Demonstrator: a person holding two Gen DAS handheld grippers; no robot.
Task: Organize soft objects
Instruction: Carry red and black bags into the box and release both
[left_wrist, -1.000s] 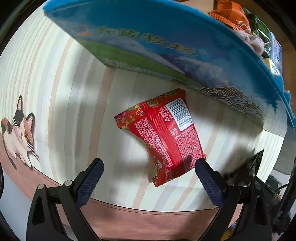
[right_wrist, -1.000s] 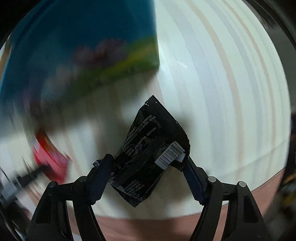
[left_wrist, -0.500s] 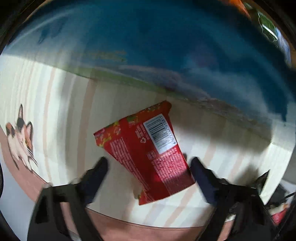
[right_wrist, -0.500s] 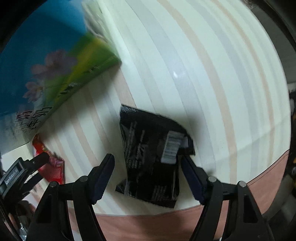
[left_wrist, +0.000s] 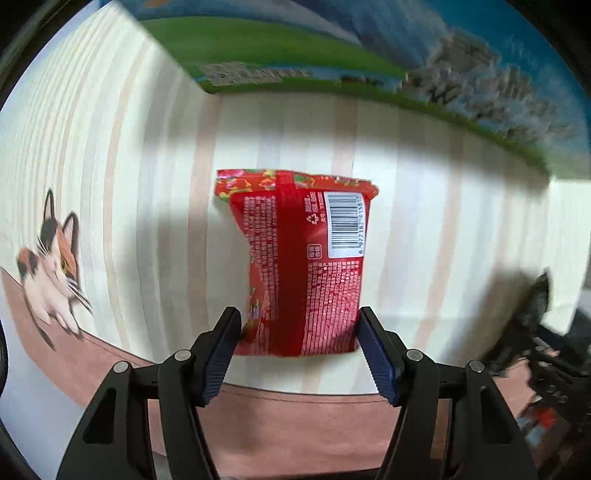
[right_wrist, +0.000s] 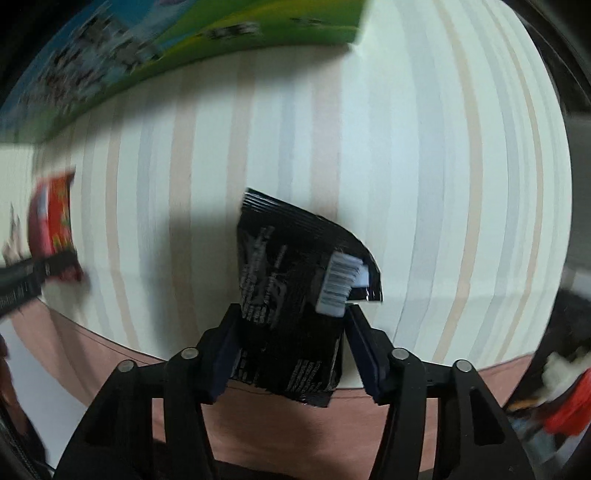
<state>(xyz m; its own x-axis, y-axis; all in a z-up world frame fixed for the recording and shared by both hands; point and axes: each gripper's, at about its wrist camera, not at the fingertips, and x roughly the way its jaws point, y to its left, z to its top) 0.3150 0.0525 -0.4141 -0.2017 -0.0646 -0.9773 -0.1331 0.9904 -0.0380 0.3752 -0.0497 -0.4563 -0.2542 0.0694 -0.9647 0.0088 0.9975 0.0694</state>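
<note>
A snack packet sits between the fingers of each tong, over the striped cloth.

The red packet (left_wrist: 301, 266) lies barcode-up on the striped tablecloth (left_wrist: 443, 229), its near end between the blue-padded fingers of the left gripper (left_wrist: 300, 332); both pads touch its side edges, so the tongs are clenched on it. The black packet (right_wrist: 295, 306) is crumpled and tilted, its lower half pinched between the fingers of the right gripper (right_wrist: 291, 332), which grasp it, with its far end and white barcode label sticking out past the tips. A blue-and-green box (left_wrist: 332, 51) stands beyond the red packet, apart from it. A printed cat (left_wrist: 51, 269) marks the cloth's left edge.
</note>
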